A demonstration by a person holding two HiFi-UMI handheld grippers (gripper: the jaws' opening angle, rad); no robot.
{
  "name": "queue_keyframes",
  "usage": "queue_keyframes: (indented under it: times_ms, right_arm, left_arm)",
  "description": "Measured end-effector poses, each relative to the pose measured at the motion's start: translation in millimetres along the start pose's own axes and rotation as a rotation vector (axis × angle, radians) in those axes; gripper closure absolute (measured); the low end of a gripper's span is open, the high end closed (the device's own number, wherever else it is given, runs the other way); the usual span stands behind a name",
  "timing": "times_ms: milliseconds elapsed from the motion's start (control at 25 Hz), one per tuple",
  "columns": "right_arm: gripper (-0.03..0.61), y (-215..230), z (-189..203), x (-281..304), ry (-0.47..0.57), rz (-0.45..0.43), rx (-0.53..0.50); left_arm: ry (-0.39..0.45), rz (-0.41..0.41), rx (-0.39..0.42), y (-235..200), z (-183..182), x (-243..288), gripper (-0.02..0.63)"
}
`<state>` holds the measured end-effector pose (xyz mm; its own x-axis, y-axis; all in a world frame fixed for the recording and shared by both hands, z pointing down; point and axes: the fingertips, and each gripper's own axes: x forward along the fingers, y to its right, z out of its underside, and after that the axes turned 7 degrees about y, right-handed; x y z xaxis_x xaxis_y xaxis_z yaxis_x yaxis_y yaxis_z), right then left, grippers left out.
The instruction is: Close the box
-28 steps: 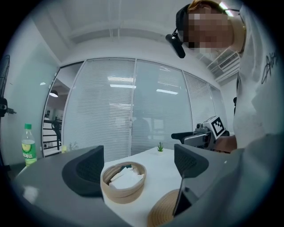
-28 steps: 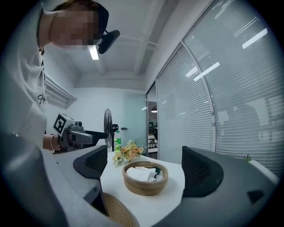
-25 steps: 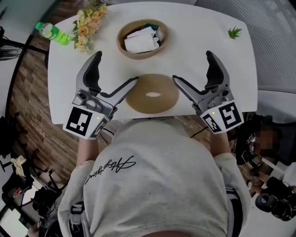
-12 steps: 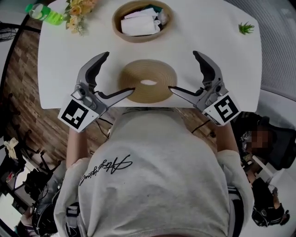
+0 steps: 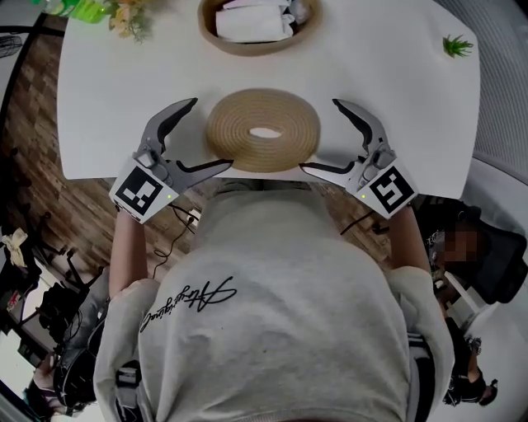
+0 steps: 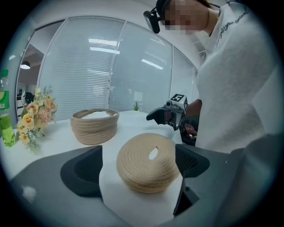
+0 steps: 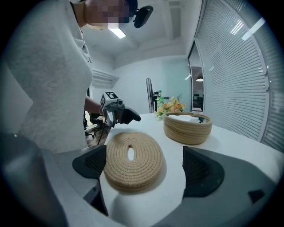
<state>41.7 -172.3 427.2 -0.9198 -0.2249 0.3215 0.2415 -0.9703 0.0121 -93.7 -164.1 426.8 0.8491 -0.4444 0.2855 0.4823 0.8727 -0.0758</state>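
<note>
Shoulders in a pale sweatshirt [image 5: 272, 313] fill the lower frame of the head view, and just above them the left gripper [image 5: 212, 133] and right gripper [image 5: 318, 134] flank the coiled-rope lid [image 5: 262, 130] at mid-frame, each with jaws spread wide and clamped on nothing. Each gripper view shows the lid lying flat on the white table [image 5: 396, 91] between that gripper's jaws. Farther off, at the top edge, the open rope box [image 5: 247, 48] stands well apart from the lid, with flowers [image 5: 128, 18] at upper left.

Overhead downward, opposed low views, lid [image 5: 263, 152] shared
</note>
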Motion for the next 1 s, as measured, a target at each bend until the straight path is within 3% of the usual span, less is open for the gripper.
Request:
queue_keyframes:
  times_ms: [400, 800, 1000]
  right_arm:
    - [0.034, -14.8, 56.2, 11.1, -0.237, -0.067, -0.102]
    - [0.014, -19.5, 69.1, 23.5, -0.297, -0.163, -0.091]
    - [0.016, -18.4, 71.3, 26.5, -0.319, -0.168, -0.104]
  left_arm:
    - [-0.236, 0.118, 0.136, 23.2, 48.4, 5.0, 0.106]
    - [-0.282, 0.166, 0.089, 20.4, 63.8, 10.7, 0.106]
    - [-0.292, 0.163, 0.084, 18.3, 64.9, 12.6, 0.106]
